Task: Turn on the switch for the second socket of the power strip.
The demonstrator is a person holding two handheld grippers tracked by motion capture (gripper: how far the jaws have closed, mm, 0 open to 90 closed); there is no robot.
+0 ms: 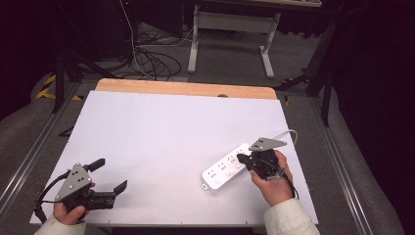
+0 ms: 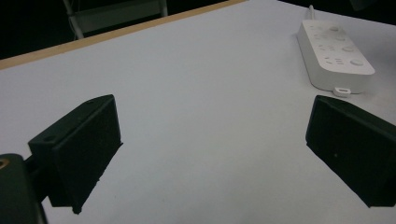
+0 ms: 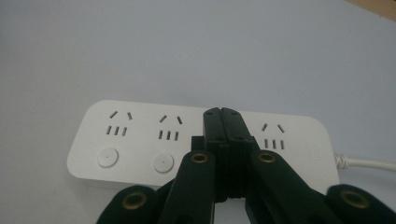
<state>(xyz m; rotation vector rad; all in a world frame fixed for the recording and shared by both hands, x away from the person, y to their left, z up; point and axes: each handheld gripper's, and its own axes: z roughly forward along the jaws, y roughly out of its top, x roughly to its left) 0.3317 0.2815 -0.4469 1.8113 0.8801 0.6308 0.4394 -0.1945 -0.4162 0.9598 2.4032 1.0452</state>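
High view: we see a white power strip (image 1: pixel 229 169) lying at about 4 o'clock on the desk (image 1: pixel 161 137), its cord running off toward 1 o'clock.
Right claw (image 1: pixel 241 158): clenched on nothing, its tips over the strip's middle; we judge the shut jaws serve as one blunt point for pressing a switch button.
Right gripper view: the closed tips (image 3: pixel 222 122) sit above the third button's place, with two round buttons (image 3: pixel 164 162) showing at 9 o'clock of them.
Contact: we cannot tell whether the tips touch the strip.
Left claw (image 1: pixel 111 175): released, parked at 8 o'clock, well apart from the strip, likely waiting.
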